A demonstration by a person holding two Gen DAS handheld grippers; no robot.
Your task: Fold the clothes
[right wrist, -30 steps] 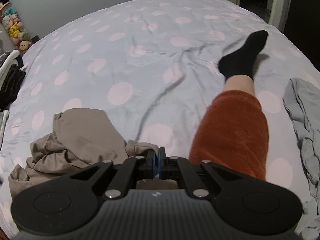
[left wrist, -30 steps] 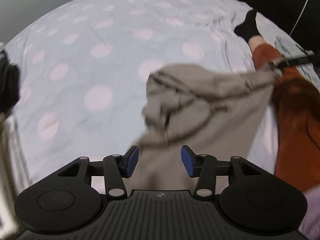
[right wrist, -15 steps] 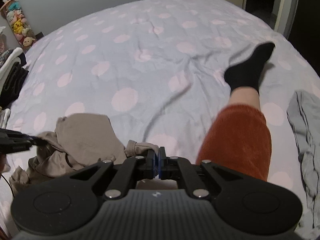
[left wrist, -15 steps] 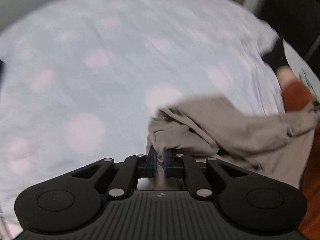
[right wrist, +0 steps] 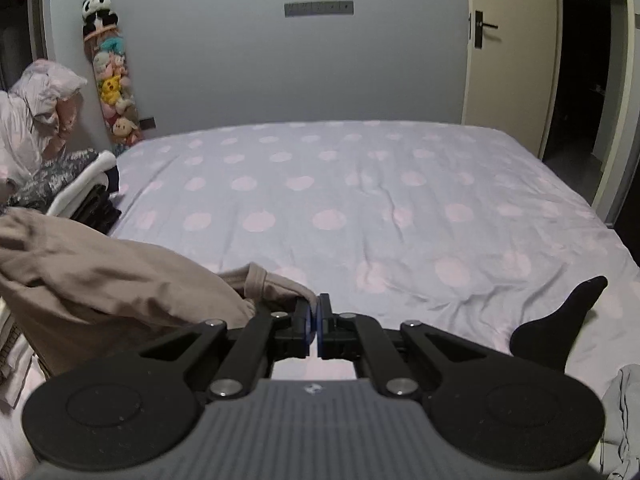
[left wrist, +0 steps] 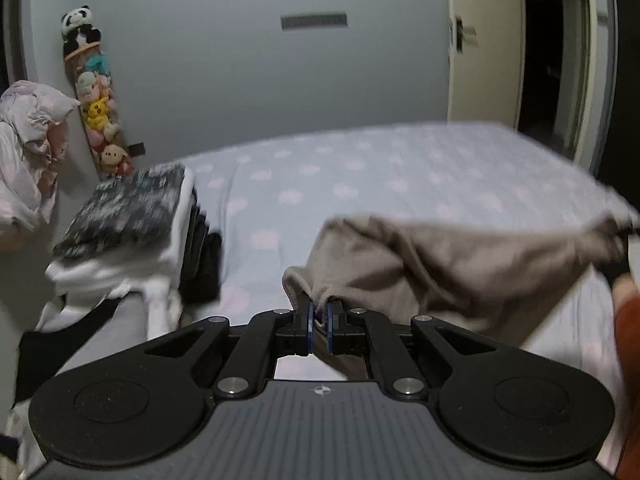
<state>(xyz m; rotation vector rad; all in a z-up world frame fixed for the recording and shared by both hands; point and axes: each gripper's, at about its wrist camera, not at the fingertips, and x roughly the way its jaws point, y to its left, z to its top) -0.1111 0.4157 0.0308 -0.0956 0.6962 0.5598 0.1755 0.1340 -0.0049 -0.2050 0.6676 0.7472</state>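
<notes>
The left gripper (left wrist: 318, 312) and right gripper (right wrist: 314, 317) each pinch the beige garment (left wrist: 452, 256). It spans toward three o'clock from the left, slack between both, above the polka-dot bedsheet (right wrist: 360, 184).

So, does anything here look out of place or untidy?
Yes. The beige garment hangs bunched and twisted between the left gripper and right gripper, not spread flat. A grey garment lies crumpled at the bed edge, unfolded.

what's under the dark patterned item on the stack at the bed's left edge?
Under the dark patterned fabric sits a white folded piece, with black folded clothes beside it on the bed. Whatever lies lower in the stack is covered.
</notes>
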